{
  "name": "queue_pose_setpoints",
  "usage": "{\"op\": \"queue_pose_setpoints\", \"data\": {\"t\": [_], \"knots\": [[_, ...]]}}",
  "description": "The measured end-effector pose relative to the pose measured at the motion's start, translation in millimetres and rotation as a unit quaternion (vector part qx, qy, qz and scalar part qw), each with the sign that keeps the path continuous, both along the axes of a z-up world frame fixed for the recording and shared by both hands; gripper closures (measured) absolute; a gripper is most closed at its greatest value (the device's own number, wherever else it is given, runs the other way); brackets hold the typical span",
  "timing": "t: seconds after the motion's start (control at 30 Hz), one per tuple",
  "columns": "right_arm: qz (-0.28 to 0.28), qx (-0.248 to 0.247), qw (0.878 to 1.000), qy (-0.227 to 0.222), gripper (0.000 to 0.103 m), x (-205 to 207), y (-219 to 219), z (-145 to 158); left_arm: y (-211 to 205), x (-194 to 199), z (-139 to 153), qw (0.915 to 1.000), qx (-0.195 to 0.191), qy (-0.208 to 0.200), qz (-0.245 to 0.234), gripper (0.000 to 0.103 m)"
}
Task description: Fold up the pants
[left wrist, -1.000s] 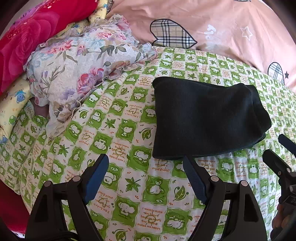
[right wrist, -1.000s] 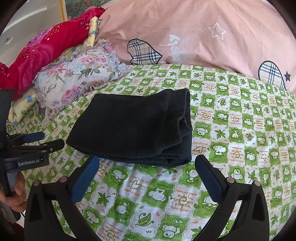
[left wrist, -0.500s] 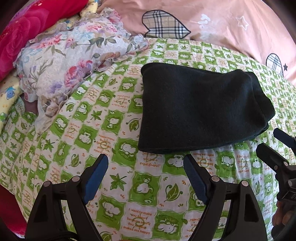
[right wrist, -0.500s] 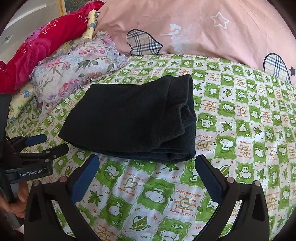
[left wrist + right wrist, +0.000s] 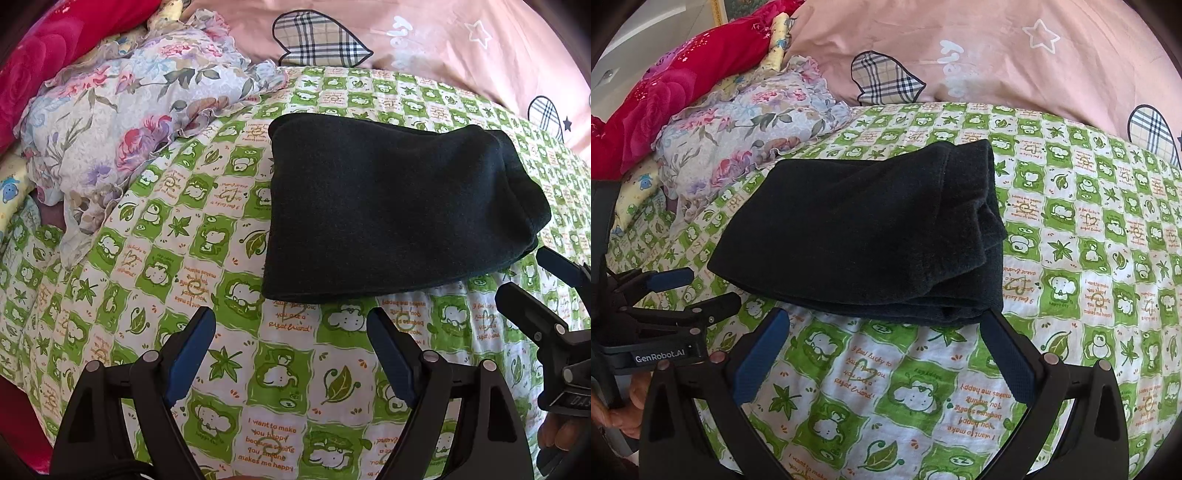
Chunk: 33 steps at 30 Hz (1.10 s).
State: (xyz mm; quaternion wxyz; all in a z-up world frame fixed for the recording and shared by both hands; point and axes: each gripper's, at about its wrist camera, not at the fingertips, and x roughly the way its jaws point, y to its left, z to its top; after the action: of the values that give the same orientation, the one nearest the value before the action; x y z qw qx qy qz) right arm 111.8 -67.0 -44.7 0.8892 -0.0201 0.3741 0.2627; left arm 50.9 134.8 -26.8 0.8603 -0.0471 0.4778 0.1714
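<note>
On the green checked sheet (image 5: 280, 369), the pants (image 5: 391, 218) lie folded into a compact stacked bundle, apparently finished or needing only tidying, while left gripper (image 5: 291, 332) and right gripper (image 5: 886, 332) hover just beside its near edge, jaws spread and empty.

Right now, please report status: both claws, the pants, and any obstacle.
Left claw open, empty. Right claw open, empty. Black fleece pants folded, flat on green checked bedsheet. Nothing in the way.
</note>
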Motion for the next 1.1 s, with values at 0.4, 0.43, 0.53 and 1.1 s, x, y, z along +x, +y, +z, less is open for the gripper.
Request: {"op": "queue_pose_setpoints", "data": {"t": [0.4,0.43,0.53,1.1], "knots": [[0.001,0.002,1.0,-0.012,0.0,-0.6,-1.9,3.6,-0.2,-1.4,2.9,1.0,-0.002,-0.004,-0.002,0.018],[0.001,0.002,1.0,-0.012,0.0,-0.5,-2.4,3.9,-0.2,-1.1,2.8,1.0,-0.002,-0.003,-0.002,0.018],[0.0,0.004,1.0,-0.014,0.0,-0.8,-4.2,4.7,0.4,-0.3,2.3,1.0,-0.004,0.0,-0.002,0.018],[-0.004,0.01,1.0,-0.014,0.0,2.3,-9.4,10.4,0.8,4.6,7.7,0.9999,-0.011,-0.005,-0.01,0.016]]}}
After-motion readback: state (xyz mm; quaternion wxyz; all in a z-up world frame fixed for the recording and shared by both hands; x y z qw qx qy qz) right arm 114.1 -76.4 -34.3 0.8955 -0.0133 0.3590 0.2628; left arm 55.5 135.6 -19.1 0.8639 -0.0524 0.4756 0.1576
